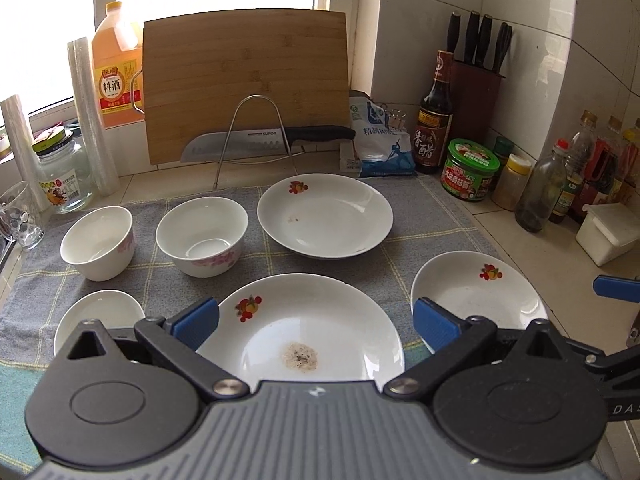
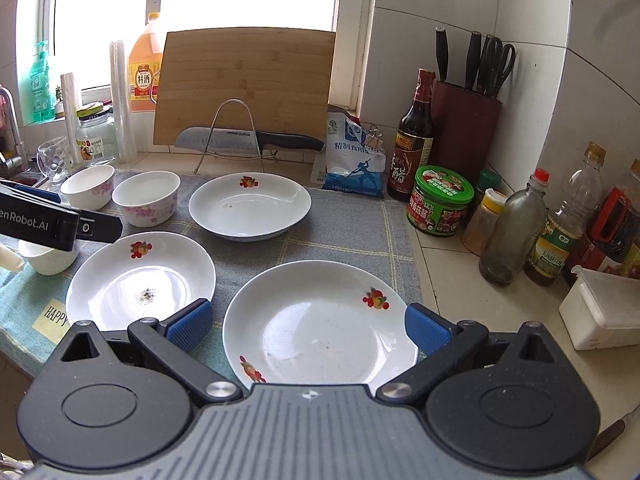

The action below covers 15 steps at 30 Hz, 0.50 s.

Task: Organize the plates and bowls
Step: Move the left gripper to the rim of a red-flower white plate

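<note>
Left wrist view, we list from left to right on the grey cloth covering the counter: a small white bowl, a second bowl with pink flowers, a deep plate at the back, and a plate at the right. At the near left we note a partly hidden bowl. Our left hand-held gripper hovers with jaws spread wide above a stained plate, grasping nothing. Right wrist view, we record our right hand-held gripper, likewise released, its blue pads either side of the near right plate. Behind the dishes we list a cutting board, a knife, and a knife block in the corner.
</note>
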Tool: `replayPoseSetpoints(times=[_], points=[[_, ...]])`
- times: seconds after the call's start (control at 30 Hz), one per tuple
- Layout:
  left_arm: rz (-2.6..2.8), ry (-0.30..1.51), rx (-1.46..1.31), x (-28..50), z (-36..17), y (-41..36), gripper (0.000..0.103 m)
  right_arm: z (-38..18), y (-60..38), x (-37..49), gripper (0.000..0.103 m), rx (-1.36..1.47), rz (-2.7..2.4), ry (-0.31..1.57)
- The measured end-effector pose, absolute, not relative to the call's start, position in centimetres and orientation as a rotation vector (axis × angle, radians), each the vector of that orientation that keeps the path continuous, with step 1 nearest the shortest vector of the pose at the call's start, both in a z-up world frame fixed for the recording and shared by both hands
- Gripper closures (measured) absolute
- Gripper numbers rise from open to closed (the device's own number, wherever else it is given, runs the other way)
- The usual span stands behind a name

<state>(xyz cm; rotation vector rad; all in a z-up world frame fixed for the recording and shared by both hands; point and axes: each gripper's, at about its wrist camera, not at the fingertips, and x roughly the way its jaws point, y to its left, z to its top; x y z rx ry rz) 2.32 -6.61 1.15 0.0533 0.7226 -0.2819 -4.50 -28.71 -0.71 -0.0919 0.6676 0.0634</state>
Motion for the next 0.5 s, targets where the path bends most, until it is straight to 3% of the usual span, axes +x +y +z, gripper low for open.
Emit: replayPoseSetpoints(times=[0.5], points=[[-0.397, 0.656, 0.098, 3.1, 0.6, -11.5, 0.001, -7.1, -32.2, -5.3, 0.000, -0.096, 0.143, 0.794]])
